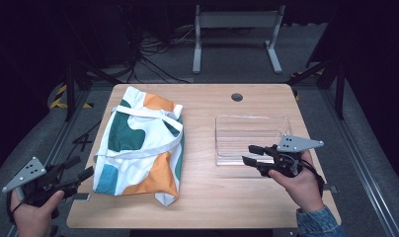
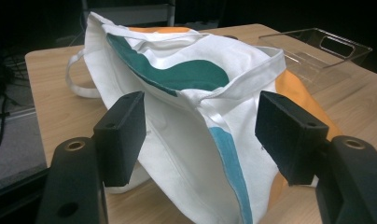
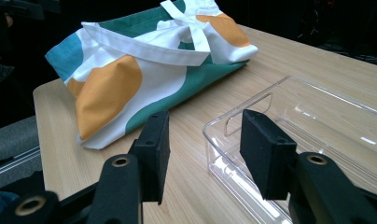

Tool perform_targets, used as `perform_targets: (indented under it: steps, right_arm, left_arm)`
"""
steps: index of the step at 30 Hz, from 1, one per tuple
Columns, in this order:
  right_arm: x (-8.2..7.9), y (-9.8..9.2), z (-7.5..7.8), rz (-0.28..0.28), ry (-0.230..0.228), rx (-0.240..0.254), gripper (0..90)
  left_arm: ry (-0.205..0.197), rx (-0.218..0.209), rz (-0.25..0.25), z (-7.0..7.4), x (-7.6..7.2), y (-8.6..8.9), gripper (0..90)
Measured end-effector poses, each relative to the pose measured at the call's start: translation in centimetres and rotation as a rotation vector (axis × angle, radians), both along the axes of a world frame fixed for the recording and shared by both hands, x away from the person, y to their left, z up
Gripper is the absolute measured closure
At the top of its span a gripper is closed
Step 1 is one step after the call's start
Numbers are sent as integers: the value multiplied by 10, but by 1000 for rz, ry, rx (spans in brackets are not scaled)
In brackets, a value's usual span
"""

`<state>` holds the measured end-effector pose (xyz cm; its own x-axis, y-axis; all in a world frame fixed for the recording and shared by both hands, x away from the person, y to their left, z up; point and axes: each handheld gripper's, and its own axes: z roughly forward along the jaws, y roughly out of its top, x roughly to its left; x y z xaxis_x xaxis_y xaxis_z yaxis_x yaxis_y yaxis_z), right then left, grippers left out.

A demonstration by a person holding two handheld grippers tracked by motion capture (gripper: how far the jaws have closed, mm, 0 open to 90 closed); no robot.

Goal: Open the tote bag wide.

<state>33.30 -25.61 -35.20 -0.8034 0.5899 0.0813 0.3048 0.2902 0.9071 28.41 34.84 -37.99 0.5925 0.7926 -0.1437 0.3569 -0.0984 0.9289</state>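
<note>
Clear tray (image 1: 252, 139) beside cloth bag (image 1: 140, 145), both sets of tongs apart.

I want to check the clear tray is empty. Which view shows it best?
The high view: the whole clear tray lies in sight from above, with nothing inside. The right gripper view shows its near corner and handle slot up close; the left gripper view shows it far off.

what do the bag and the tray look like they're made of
Bag: seemingly woven cotton or canvas, matte; it creases, slumps, and has stitched straps. Tray: likely clear hard plastic, glossy; the table's wood grain shows through it, and its edges glint.
</note>
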Motion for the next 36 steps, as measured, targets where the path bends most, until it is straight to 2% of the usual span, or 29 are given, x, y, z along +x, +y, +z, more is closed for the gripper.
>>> perform_targets:
  steps: [7, 11, 18, 25, 36]
  right_arm:
    - [8, 11, 5, 8, -11, -23, 507]
    - [11, 23, 10, 27, -21, -26, 502]
    - [20, 49, 14, 78, -30, -39, 492]
    - [32, 77, 13, 132, -17, -52, 487]
    - [45, 104, 14, 173, -17, -44, 466]
  left_arm:
    - [7, -16, -3, -2, 8, 1, 339]
    - [-1, 7, -12, -1, 10, -3, 334]
    - [5, -27, 2, -3, 7, 1, 333]
    - [1, -23, 6, -4, 6, 1, 333]
    - [0, -44, 29, -8, 2, 5, 318]
